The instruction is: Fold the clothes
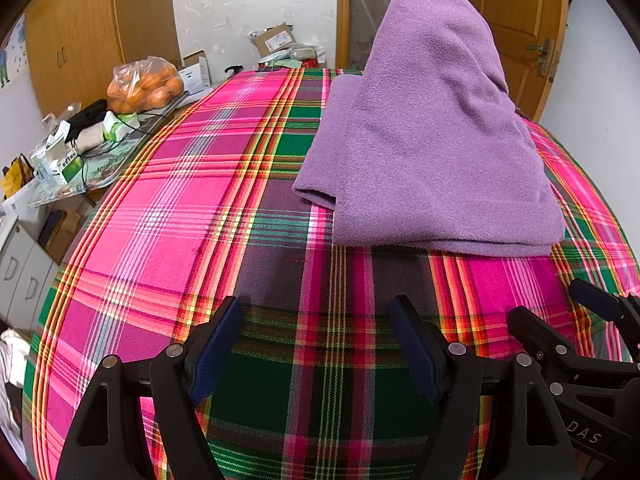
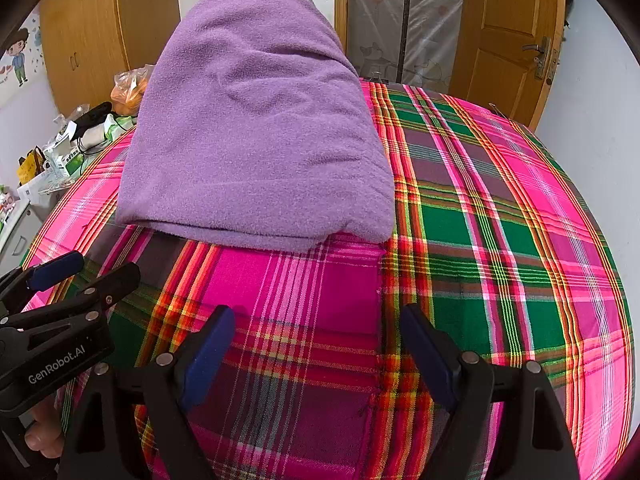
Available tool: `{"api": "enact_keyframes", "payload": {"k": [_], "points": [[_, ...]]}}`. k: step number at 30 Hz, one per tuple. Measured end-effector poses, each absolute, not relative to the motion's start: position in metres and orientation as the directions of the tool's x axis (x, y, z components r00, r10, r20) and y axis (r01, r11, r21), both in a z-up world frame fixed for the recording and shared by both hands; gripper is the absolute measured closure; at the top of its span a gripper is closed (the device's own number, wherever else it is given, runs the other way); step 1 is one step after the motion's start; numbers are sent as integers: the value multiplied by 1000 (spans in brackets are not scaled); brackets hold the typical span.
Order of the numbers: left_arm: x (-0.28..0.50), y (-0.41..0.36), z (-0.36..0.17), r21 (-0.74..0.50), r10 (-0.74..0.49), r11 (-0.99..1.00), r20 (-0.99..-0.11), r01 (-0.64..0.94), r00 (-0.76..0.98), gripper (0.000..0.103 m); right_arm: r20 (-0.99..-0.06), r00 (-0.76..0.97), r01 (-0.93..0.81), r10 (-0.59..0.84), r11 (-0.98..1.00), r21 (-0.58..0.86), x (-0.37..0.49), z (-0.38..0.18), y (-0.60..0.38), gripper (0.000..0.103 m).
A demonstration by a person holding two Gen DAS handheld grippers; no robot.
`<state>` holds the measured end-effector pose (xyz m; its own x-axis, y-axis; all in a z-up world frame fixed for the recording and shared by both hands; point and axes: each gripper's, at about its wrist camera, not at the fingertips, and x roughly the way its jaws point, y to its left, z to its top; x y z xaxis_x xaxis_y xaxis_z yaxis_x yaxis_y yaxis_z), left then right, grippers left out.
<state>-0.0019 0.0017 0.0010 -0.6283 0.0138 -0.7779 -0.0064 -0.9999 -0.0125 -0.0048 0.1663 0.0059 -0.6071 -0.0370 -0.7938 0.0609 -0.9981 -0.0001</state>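
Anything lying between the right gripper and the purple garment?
Nothing: the right wrist view shows only bare plaid cloth between the right gripper and the purple garment.

Left gripper [image 1: 316, 344] and right gripper [image 2: 318, 354] both hover side by side over the near edge of the bed, jaws spread wide and empty, fingers pointing forward, with fingertips of a hand [image 2: 42, 436] gripping the left handle.

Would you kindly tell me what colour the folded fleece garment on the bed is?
The fleece garment is plain lilac purple, clearest in the right wrist view.
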Motion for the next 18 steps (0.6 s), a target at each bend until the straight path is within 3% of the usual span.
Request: {"api": "enact_keyframes", "payload": {"k": [18], "points": [[-8,10,-3,-11,12,-1000,-778,-6,-628,26,-794,-607,61,-37,-998,0,-5,6,167,18]]}}
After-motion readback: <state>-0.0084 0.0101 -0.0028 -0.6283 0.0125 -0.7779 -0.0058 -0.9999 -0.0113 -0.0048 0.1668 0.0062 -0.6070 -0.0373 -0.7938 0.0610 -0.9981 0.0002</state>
